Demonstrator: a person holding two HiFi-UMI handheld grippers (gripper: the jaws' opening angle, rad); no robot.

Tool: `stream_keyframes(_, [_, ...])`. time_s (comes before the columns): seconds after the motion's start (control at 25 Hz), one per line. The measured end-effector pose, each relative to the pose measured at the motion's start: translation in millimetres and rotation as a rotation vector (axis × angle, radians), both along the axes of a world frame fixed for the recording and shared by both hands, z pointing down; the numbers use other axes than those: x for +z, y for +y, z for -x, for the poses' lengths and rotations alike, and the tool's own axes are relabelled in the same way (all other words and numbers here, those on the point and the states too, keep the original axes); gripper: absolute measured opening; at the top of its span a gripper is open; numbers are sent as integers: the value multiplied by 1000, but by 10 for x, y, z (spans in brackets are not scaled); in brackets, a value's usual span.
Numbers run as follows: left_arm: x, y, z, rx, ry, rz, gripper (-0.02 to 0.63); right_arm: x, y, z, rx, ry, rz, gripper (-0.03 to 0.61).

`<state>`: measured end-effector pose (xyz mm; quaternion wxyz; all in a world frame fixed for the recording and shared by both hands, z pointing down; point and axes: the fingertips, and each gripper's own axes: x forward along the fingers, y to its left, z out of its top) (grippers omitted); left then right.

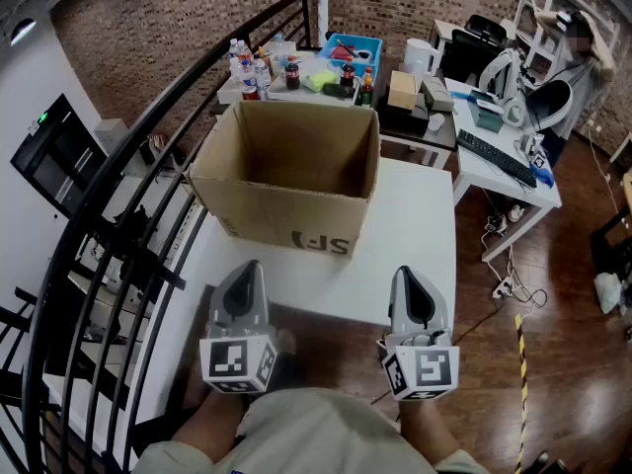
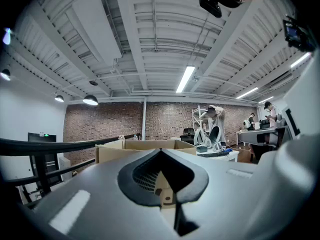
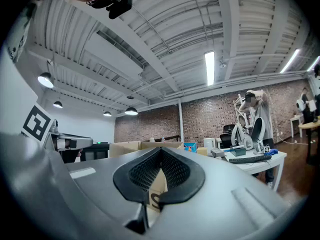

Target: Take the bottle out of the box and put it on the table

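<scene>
While both grippers hang low in the frame at the near edge of the white counter, the open cardboard box stands above them at centre, well apart from either. The left gripper sits at lower left and the right gripper at lower right, both pointing up the frame toward the box's near wall.

In the left gripper view the left gripper has its jaws pressed together at the tips with nothing between them, and the box shows just above them at centre. In the right gripper view the right gripper is likewise closed and empty, with the box left of centre and a slice of its printed wall showing through the slit below the tips.

The bottle itself cannot be made out: the head view looks into the box only as far as its inner far wall, and the near wall hides the floor, so it possibly lies down there.

A dark railing curves along the left side. At upper centre, past the box, drink bottles crowd a second counter, and a person stands at upper right.
</scene>
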<state>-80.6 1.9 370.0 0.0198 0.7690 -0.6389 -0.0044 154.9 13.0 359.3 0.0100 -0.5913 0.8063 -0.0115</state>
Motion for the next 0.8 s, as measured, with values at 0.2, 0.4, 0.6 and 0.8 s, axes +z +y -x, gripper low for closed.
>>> stream_keyframes(0.2, [-219,-565,197,23,22,-30,0,-105,-484,147,19,21,-13,2])
stream_keyframes(0.4, [-559,-1221,337,78,-4,-80,0,-354,-1014,382,27,30,-34,2])
stream_keyframes(0.6, [-805,-1837,615,92,-32,-108,0,-741,-1517,788,-22,64,-79,2])
stream_keyframes(0.8, [-831,-2400,912,124,-49,-89,0,-1106,-2004,1303,-122,102,-95,24])
